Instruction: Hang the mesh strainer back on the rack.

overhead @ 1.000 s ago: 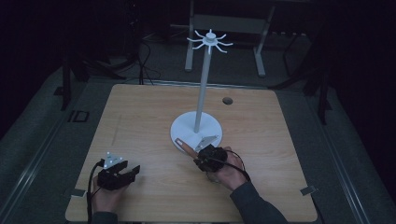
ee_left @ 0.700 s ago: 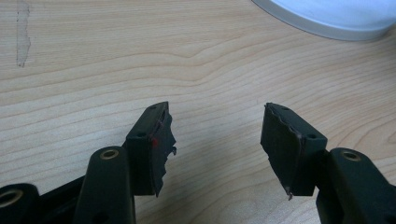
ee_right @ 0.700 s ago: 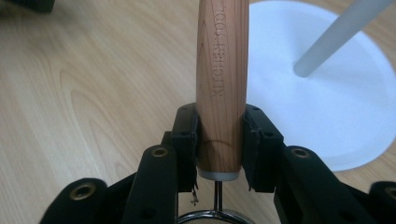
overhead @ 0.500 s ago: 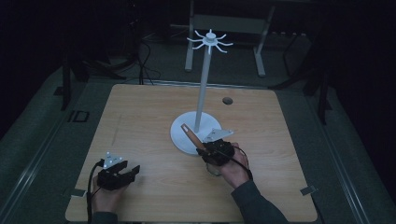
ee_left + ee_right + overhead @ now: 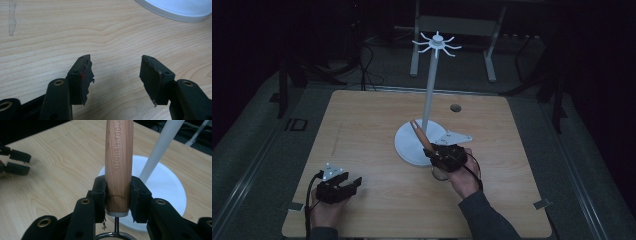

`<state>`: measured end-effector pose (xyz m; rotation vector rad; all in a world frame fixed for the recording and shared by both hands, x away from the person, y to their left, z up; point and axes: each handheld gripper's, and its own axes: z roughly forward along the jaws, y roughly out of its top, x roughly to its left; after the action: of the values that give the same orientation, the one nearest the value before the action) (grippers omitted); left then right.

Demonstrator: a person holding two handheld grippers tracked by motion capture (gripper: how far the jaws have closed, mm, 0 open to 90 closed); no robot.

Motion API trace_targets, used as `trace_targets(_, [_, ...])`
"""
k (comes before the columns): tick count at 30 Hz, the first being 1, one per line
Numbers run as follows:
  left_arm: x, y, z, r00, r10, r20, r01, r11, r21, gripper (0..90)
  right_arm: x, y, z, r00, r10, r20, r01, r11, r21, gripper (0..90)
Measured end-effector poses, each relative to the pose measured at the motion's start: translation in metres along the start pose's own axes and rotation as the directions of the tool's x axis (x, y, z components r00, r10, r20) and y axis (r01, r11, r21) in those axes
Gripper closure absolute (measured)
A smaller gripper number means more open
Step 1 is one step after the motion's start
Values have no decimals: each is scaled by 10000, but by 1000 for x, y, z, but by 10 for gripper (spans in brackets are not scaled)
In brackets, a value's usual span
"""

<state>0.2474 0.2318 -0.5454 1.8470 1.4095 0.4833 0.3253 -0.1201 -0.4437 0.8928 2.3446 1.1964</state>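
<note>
Dark floor surrounded the pale wooden bench (image 5: 377, 120), with grey metal frame legs (image 5: 452, 30) standing beyond its far edge. A white stand with a round base (image 5: 409, 145), tall pole and spoked top (image 5: 437, 44) stood near the bench's middle. The right gripper (image 5: 117, 195) had its fingers (image 5: 98, 195) pinching a wooden handle stamped "KITCHEN TOOL" (image 5: 118, 157), which slanted up over the base just beside the pole (image 5: 160, 147); a thin metal wire ring showed below the handle's end. The left gripper (image 5: 337, 186) rested near the bench's front left corner, its fingers (image 5: 82, 77) spread over bare wood. Open bench lay wide on the left and along the far side, apart from a small dark hole (image 5: 455, 107).
</note>
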Motion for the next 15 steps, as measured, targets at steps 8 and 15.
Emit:
trace_targets(8, [0, 0, -1, 10000, -1, 9, 1, 10000, 13, 430, 2, 8, -5, 10000, -5, 42, 7, 9987, -504, 688])
trace_targets(15, [0, 0, 0, 10000, 3, 0, -3, 10000, 7, 430, 0, 14, -10, 9999, 66, 112, -57, 9966, -820, 688])
